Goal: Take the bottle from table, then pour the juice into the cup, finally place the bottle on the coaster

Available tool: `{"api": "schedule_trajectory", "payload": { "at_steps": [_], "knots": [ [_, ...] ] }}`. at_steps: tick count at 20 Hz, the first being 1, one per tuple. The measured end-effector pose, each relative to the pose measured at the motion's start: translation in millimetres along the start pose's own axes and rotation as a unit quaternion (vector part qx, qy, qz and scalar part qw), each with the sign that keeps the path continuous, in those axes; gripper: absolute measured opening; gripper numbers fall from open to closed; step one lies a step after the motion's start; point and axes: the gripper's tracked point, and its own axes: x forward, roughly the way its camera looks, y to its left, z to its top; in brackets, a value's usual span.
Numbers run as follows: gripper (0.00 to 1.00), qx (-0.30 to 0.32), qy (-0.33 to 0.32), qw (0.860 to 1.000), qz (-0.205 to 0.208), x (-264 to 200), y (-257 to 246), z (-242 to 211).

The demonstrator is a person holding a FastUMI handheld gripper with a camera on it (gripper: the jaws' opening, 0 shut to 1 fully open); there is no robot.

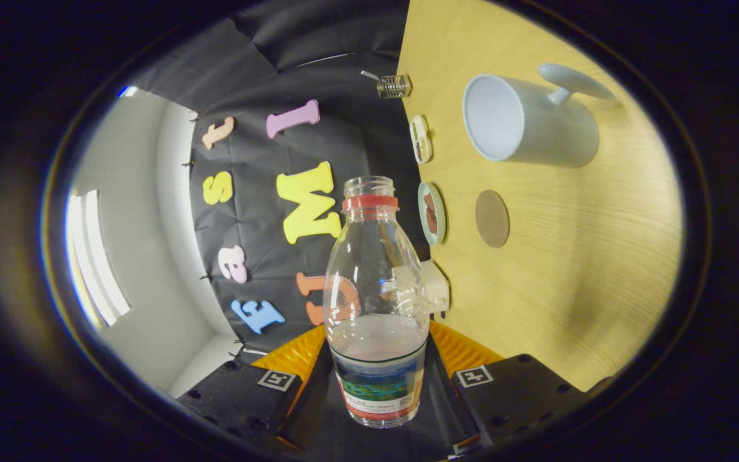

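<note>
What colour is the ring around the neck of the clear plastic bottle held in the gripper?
Red, a band just below the open mouth of the clear plastic bottle, clearest in the gripper view.

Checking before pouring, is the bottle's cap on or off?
Off: the bottle, clamped in the hand-held gripper, shows a bare open neck above its red ring.

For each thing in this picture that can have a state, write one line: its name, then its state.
bottle: uncapped, part full, held between the fingers, tipped on its side.
gripper: shut on the bottle.
cup: standing on the table, looks empty.
coaster: bare, flat on the table.
</note>
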Motion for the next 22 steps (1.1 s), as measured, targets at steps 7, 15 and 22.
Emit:
{"api": "schedule_trajectory", "payload": {
  "at_steps": [7, 15, 22],
  "knots": [
    [0.76, 0.043, -0.010, 0.999, 0.008, 0, 5, 8],
    [0.76, 0.061, -0.015, 0.998, 0.027, -1, 11, 13],
    [0.76, 0.081, -0.018, 0.996, 0.044, 3, 33, 19]
  ]
}}
